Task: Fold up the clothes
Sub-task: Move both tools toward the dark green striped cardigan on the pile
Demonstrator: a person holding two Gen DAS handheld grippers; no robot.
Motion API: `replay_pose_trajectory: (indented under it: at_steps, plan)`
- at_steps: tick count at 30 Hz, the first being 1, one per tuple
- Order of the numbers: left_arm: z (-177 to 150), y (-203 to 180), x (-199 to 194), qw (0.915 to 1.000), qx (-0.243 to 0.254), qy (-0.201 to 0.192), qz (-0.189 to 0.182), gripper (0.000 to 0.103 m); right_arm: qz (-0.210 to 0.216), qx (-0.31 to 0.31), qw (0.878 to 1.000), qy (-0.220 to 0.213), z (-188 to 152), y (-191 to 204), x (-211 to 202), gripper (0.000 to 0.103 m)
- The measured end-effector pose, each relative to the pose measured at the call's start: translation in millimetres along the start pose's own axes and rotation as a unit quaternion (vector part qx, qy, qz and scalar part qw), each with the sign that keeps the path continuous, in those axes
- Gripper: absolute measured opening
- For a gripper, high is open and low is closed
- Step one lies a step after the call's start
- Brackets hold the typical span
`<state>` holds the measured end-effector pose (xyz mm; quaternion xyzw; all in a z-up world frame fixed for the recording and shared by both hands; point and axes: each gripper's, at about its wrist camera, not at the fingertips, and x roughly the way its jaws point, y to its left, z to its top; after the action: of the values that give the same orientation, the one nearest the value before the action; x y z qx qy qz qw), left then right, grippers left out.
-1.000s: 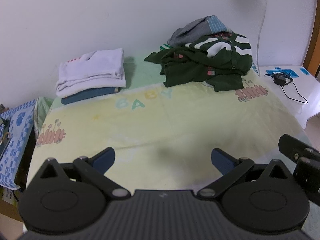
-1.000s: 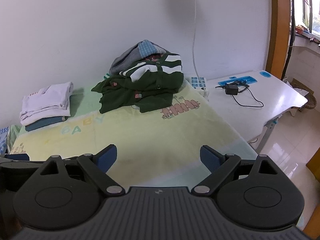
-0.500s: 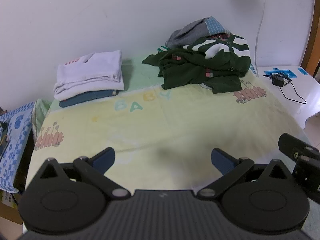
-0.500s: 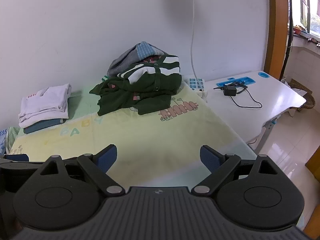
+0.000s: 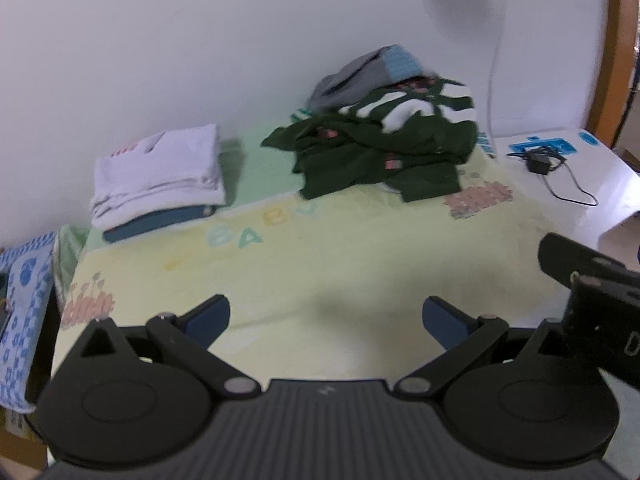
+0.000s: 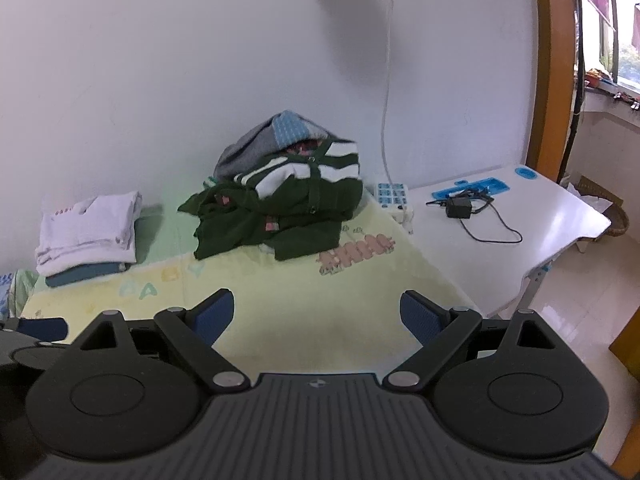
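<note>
A heap of unfolded clothes lies at the back of the yellow-green baby blanket point(image 5: 360, 264): a dark green garment with white stripes point(image 5: 384, 148) point(image 6: 280, 208) on top of a grey one point(image 5: 352, 80) point(image 6: 248, 148). A folded stack, white cloth point(image 5: 160, 168) point(image 6: 88, 228) over a blue piece, sits at the back left. My left gripper point(image 5: 326, 318) is open and empty above the blanket's front. My right gripper point(image 6: 316, 314) is open and empty, to the right of the left one; part of it shows in the left wrist view point(image 5: 592, 292).
A white desk point(image 6: 520, 240) stands to the right with a black charger and cable point(image 6: 460, 208) and a white power strip point(image 6: 392, 196). A blue patterned cloth point(image 5: 20, 288) hangs at the left edge. A white wall is behind. Floor tiles point(image 6: 568, 312) lie far right.
Both grippers have pulled back and risen a little; the clothes look smaller and farther away. Both stay open and empty. The clothes have not moved.
</note>
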<state>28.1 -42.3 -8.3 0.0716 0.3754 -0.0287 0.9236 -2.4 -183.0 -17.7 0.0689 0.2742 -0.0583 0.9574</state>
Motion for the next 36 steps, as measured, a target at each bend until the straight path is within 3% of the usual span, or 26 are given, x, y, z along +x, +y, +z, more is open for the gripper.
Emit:
replay_pose_trajectory:
  at_steps: [7,16,36]
  plan:
    - [10,-31,-5,0.9991,0.024,-0.009,-0.033,0.102,-0.037,0.021,0.999,-0.015,3,-29,-9,0.092]
    - [16,-64,-7,0.9983,0.035,-0.012,-0.045,0.102,-0.065,0.039,0.997,-0.024,6,-62,-16,0.092]
    - [19,-59,4,0.9998,0.013,0.003,-0.017,0.102,-0.041,0.017,0.999,-0.018,9,-63,-4,0.092]
